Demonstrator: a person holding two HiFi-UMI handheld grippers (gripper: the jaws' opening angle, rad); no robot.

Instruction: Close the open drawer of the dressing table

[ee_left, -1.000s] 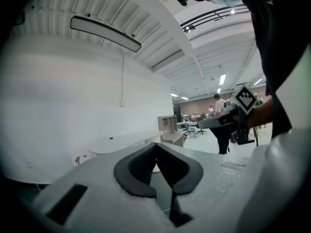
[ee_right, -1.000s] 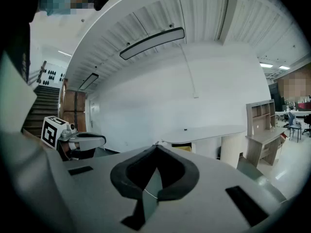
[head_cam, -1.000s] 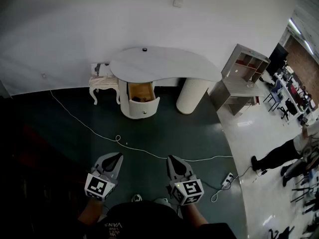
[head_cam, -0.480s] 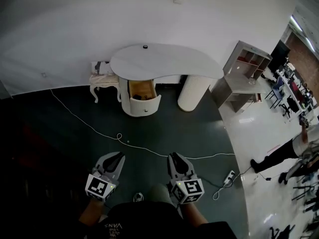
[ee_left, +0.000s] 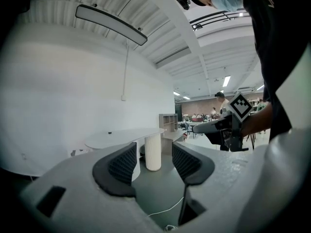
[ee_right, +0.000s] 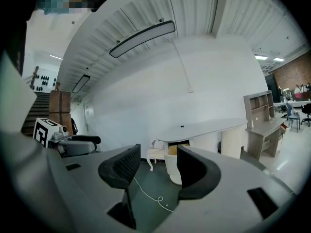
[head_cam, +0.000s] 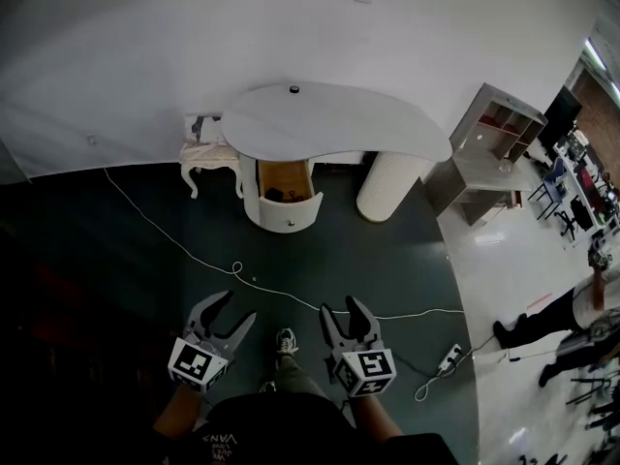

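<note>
- White cable (head_cam: 174, 245) snakes over the dark floor between the person and the dressing table (head_cam: 339, 124); power strip (head_cam: 448, 359) off right.
- Small white stool (head_cam: 206, 156) just left of the table, shelf unit (head_cam: 489, 124) to its right.
- Drawer (head_cam: 288, 213) under the tabletop stands pulled out; something dark inside, possibly small items.
- Left gripper (head_cam: 237, 308) and right gripper (head_cam: 343, 306): jaws opening, nothing between them, well apart from the drawer.

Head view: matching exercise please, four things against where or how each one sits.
Things:
1. drawer
2. white cable
3. small white stool
4. shelf unit

Places or states:
A. just to the picture's left of the dressing table
B. pulled open under the tabletop
C. trailing over the dark floor
D. off to the picture's right of the dressing table

Pairs: 1-B, 2-C, 3-A, 4-D
</note>
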